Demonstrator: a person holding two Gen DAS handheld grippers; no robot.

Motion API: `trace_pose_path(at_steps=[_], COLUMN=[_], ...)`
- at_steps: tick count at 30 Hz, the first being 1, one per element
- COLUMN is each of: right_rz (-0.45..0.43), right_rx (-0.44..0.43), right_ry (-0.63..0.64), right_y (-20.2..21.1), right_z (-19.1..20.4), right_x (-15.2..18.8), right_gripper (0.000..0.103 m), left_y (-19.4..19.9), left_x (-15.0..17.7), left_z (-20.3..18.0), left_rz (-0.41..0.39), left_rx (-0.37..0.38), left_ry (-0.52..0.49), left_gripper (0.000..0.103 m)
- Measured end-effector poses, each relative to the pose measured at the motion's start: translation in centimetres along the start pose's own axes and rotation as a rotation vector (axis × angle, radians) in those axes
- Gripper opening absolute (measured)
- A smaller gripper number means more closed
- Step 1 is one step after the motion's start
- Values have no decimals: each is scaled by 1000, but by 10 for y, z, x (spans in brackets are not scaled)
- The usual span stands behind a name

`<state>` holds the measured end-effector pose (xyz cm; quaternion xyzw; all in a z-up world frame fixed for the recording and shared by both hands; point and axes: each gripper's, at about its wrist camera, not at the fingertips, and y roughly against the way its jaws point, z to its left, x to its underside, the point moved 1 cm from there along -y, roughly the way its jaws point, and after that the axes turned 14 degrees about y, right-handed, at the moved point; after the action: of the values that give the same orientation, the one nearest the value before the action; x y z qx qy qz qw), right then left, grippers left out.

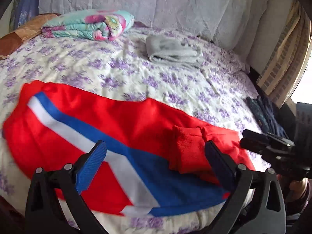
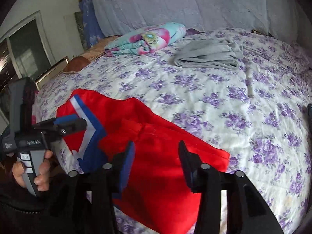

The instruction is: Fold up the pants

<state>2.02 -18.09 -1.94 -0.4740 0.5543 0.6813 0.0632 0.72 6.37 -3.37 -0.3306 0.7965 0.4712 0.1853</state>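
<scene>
Red fabric pants (image 1: 136, 120) with a blue-and-white side stripe lie spread across a bed covered by a white sheet printed with purple flowers (image 1: 109, 66). The left gripper (image 1: 156, 152), black with blue ribbed pads, hangs over the pants with its jaws wide apart and nothing clamped between them. The black right gripper (image 1: 247, 138) enters at the right edge, near the pants' red edge. Farther back lie a folded grey cloth (image 1: 173, 50) and a folded turquoise-and-pink floral blanket (image 1: 87, 24); dark blue clothing (image 1: 263, 113) sits at right.
</scene>
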Motion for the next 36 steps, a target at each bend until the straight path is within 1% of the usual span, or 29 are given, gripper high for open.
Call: trace_pose_path(at_steps=[1,2,3,5,7,8,9,10,11,14,16,17,22,25,26,27,28,29,30,32,34,36], right_rz=[39,106,133,56,-73,-130,-176,-209,-224,-206,-209,-212,-218,-214,-214,-215,-215,-218,-224,-234,-244,-252], right_rx=[8,1,-19,-27,-63,-66,-59,-54,-52,-51,-46,-50,-47,-43,-42,-40,-33,-29,-27,-15,-1,19], right_ry=[16,6,-29,-68,-104,-120,-131,-139,-142,-120,-102,-97,-122,-143,-148,-152,-156,-162,-169,-182,-195,-213], right_y=[-10,-28,-39,-30,-7,5,14,22,27,29,33,34,38,39,39,40,41,43,46,50,55,61], right_z=[4,4,0,-2,-1,-2,-2,-2,-1,5,10,11,6,2,1,-1,-2,-5,-7,-12,-17,-25], right_x=[4,12,20,24,22,21,21,22,23,26,29,31,39,44,45,47,49,51,53,58,62,68], right_gripper=[58,58,59,59,59,59,59,59,59,59,59,59,60,60,60,60,60,60,60,60,60,60], left_y=[17,32,44,56,56,54,51,47,43,34,26,21,6,1,0,1,2,-2,-5,-3,1,10], left_x=[-2,-5,-8,-12,-12,-11,-10,-10,-11,-20,-26,-28,-42,-43,-41,-40,-39,-39,-38,-35,-34,-36], left_z=[13,29,49,96,137,154,169,177,181,178,175,175,168,158,156,154,152,152,153,152,148,132], left_rz=[-32,-52,-61,-37,6,27,48,56,55,28,17,14,-55,-94,-100,-116,-124,-94,-64,-81,-92,-117], left_rx=[2,3,-7,-23,-13,13,77,129,155,159,179,176,128,64,54,57,76,113,134,102,106,81], left_ry=[33,82,145,297,428,498,573,619,639,645,655,658,608,539,526,519,512,514,528,535,539,501], left_gripper=[98,98,98,98,98,98,98,98,98,98,98,98,98,98,98,92,56,29,16,16,16,15])
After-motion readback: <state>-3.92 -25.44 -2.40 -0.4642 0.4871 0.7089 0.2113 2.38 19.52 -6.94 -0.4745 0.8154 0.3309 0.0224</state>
